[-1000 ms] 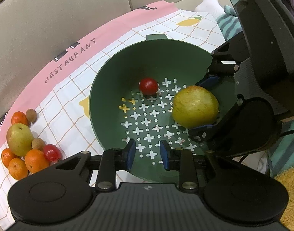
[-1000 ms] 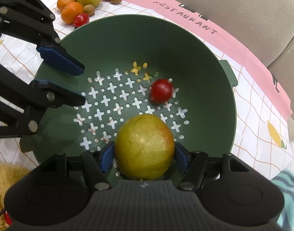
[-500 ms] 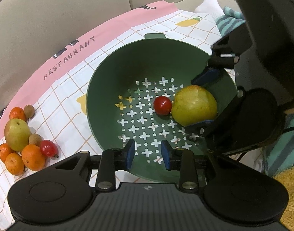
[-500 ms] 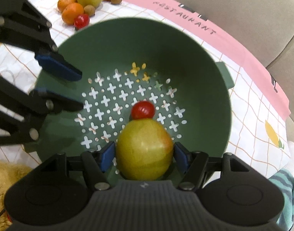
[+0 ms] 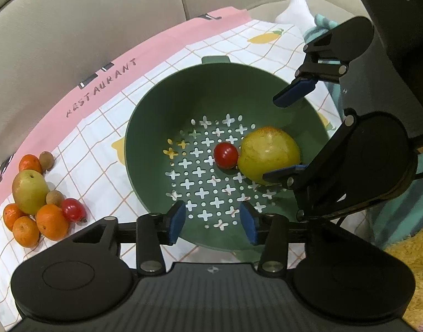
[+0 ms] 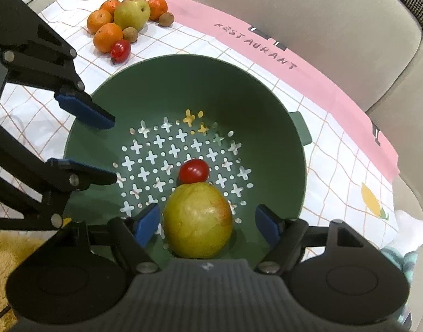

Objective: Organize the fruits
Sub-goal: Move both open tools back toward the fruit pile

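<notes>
A green colander (image 5: 156, 127) holds a yellow-green pear (image 5: 268, 153) with a small red tomato (image 5: 225, 155) resting against it. My right gripper (image 6: 208, 221) straddles the pear (image 6: 197, 218); its jaws are opening, with a gap on each side, so the pads do not press the fruit. My left gripper (image 5: 213, 221) hangs over the colander's near rim with its jaws opening and nothing between them. On the cloth outside lies a pile with a second pear (image 5: 30, 191), several oranges (image 5: 52, 221), a red tomato (image 5: 73, 209) and small brown fruits.
A checked cloth (image 5: 106, 149) with a pink border covers a beige sofa seat (image 5: 73, 27). A white-socked foot (image 5: 297, 8) and a teal striped fabric (image 5: 322, 25) lie beyond the colander. A yellow fluffy rug (image 5: 410, 249) is at the right.
The right gripper's pads have come off the pear and spread, and it rose slightly. The tomato rolled against the pear. The left jaws widened from nearly shut.
</notes>
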